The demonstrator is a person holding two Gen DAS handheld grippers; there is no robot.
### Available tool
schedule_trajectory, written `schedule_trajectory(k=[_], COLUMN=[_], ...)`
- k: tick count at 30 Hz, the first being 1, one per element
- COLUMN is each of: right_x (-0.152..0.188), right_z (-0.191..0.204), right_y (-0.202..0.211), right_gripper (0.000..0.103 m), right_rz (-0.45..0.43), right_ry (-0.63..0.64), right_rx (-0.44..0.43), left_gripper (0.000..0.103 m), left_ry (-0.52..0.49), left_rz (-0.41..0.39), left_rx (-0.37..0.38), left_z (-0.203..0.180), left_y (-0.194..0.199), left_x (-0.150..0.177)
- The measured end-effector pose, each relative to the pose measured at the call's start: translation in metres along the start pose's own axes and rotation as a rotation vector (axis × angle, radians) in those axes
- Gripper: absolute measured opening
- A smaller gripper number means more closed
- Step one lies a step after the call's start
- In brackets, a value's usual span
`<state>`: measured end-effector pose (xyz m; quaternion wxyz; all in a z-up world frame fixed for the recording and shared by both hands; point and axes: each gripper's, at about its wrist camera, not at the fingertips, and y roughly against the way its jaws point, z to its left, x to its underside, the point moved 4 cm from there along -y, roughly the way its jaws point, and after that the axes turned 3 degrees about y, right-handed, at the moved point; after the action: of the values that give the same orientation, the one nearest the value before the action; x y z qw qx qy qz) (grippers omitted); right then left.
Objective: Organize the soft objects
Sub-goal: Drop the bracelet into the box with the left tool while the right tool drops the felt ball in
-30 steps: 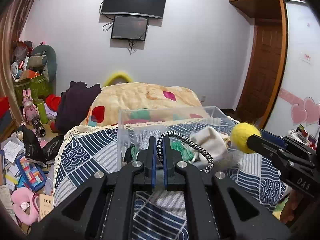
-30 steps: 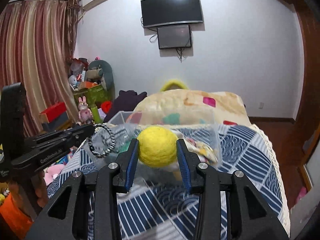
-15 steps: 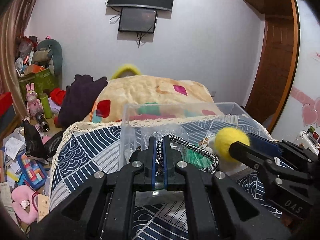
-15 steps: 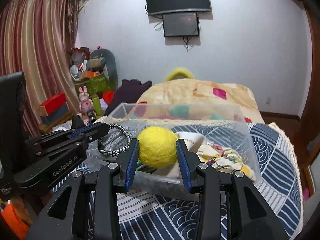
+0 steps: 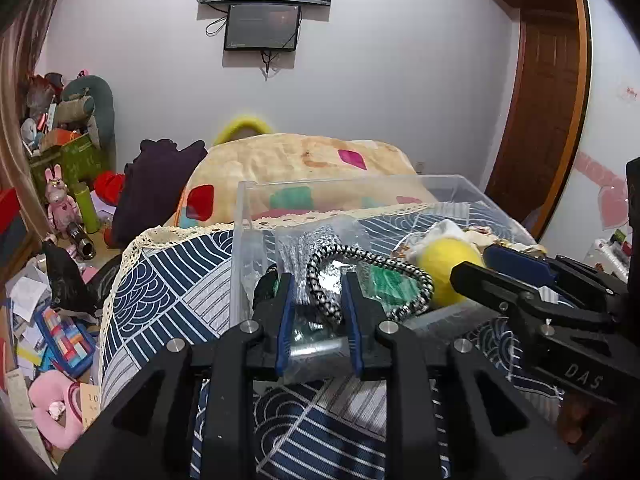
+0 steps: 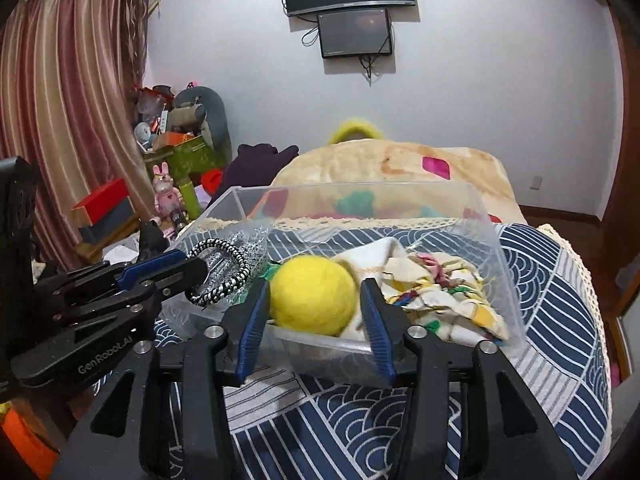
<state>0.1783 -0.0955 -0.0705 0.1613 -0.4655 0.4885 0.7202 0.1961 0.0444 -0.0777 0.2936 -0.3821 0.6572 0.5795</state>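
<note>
Both claws stood parted over the clear bin [image 6: 496, 248]: left claw [image 5: 318, 308] around the braided band [image 5: 372, 264], right claw [image 6: 316, 312] around the yellow ball [image 6: 312, 296]. Recommended withdrawing straight upward, avoiding snags.

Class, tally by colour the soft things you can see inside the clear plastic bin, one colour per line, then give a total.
Yellow felt ball: 1
Black-and-white braided loop: 1
Cream patterned cloth: 1
Green item, partly hidden: 1
Total in the clear plastic bin: 4 that can be told apart
</note>
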Motion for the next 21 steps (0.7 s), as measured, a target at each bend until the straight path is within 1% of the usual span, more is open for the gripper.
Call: schedule_trajectory(k=[2, 7, 9, 13, 16, 18, 19, 20, 21], right_x=[-0.002, -0.009, -0.012, -0.021, -0.026, -0.027, -0.028, -0.027, -0.026], right_z=[-0.003, -0.008, -0.009, -0.003, 0.001, 0.003, 0.004, 0.005, 0.005], right_y=[0.007, 0.030, 0.040, 0.062, 0.078, 0.088, 0.093, 0.096, 0.099], right_gripper=[0.055, 0.055, 0.055, 0.055, 0.055, 0.057, 0.059, 0.064, 0.066], right_rz=[-0.019, -0.069, -0.091, -0.139, -0.181, -0.207, -0.219, -0.229, -0.237], right_ry=[-0.002, -0.012, -0.002, 0.032, 0.050, 0.055, 0.057, 0.059, 0.062], right_rx=[0.006, 0.010, 0.016, 0.019, 0.019, 0.017, 0.017, 0.018, 0.021], left_gripper=[0.023, 0.023, 0.023, 0.029, 0.030, 0.034, 0.041, 0.049, 0.052], left_ry=[0.000, -0.001, -0.003, -0.003, -0.014, -0.025, -0.030, -0.031, -0.029], left_rz=[-0.004, -0.027, -0.048, -0.101, -0.152, -0.182, -0.195, -0.211, -0.229], left_rx=[0.007, 0.035, 0.049, 0.072, 0.083, 0.083, 0.081, 0.082, 0.088], left_z=[0.000, -0.002, -0.007, -0.012, -0.018, -0.020, -0.021, -0.022, -0.023], left_y=[0.007, 0.028, 0.039, 0.065, 0.087, 0.100, 0.105, 0.111, 0.117], left_x=[0.000, -0.001, -0.004, -0.012, -0.017, -0.019, -0.019, -0.019, -0.018])
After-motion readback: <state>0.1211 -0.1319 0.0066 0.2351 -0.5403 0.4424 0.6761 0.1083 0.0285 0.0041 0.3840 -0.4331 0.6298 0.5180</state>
